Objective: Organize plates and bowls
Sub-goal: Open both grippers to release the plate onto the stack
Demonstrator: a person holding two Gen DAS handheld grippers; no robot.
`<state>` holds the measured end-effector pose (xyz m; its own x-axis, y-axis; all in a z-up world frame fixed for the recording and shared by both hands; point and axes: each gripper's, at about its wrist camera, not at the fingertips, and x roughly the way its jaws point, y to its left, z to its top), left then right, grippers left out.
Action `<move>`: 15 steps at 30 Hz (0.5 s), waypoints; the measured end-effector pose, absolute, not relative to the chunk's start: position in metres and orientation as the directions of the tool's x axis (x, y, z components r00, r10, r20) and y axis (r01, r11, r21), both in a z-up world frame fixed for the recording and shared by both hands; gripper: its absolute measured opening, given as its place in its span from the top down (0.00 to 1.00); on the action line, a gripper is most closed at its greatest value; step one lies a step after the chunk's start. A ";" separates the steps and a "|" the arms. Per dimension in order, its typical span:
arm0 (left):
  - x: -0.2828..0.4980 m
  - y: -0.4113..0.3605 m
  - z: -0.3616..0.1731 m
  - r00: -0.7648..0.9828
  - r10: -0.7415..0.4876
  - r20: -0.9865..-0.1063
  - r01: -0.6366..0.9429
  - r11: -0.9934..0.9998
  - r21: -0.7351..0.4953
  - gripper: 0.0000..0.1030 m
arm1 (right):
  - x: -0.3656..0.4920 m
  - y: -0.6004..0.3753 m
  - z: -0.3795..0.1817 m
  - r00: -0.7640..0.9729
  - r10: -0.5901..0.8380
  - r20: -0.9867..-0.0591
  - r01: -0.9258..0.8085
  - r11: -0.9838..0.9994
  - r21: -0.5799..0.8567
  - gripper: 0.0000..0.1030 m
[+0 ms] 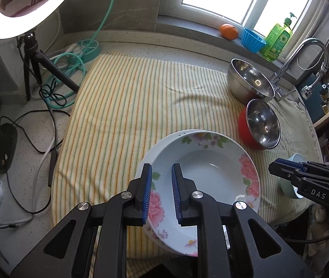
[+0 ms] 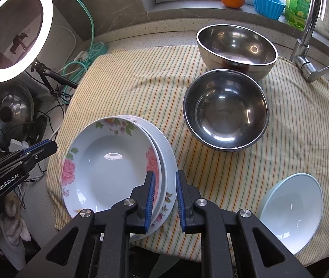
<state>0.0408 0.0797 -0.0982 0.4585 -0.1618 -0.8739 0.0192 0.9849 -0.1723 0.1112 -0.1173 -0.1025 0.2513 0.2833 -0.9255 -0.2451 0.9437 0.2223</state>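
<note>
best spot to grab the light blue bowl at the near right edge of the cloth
Take the light blue bowl by its rim, one finger inside and one outside. It sits open side up with thin walls and nothing in it. Come from above with the right gripper, whose jaws are open and nearest to it.

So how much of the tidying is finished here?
Done: the floral plates sit stacked on the striped towel. In hand: nothing; the left hand-held gripper and right hand-held gripper are open at the stack's rim. Left: the steel bowl, the red-sided bowl and the pale bowl stand separately.
</note>
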 end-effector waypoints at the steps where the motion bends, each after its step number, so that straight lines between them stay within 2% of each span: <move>1: 0.042 0.079 -0.097 0.463 -0.161 -0.872 0.022 0.985 -0.170 0.85 | 0.111 -0.117 -0.101 0.262 0.276 -0.924 -0.246 0.946 0.213 0.82; 7: 0.045 0.076 -0.092 0.481 -0.159 -0.862 0.027 0.986 -0.167 0.85 | 0.110 -0.127 -0.091 0.327 0.274 -0.904 -0.225 0.952 0.207 0.75; 12: 0.047 0.073 -0.088 0.495 -0.156 -0.855 0.032 0.986 -0.162 0.84 | 0.110 -0.137 -0.085 0.363 0.251 -0.897 -0.192 0.962 0.192 0.75; 15: 0.048 0.071 -0.086 0.505 -0.156 -0.849 0.025 0.986 -0.166 0.79 | 0.108 -0.145 -0.081 0.383 0.260 -0.887 -0.163 0.964 0.212 0.75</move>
<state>0.0484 0.0709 -0.0863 0.5049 -0.1560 -0.8490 0.0249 0.9858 -0.1663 0.1082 -0.1450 -0.0813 0.3827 0.2600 -0.8865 -0.1633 0.9635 0.2121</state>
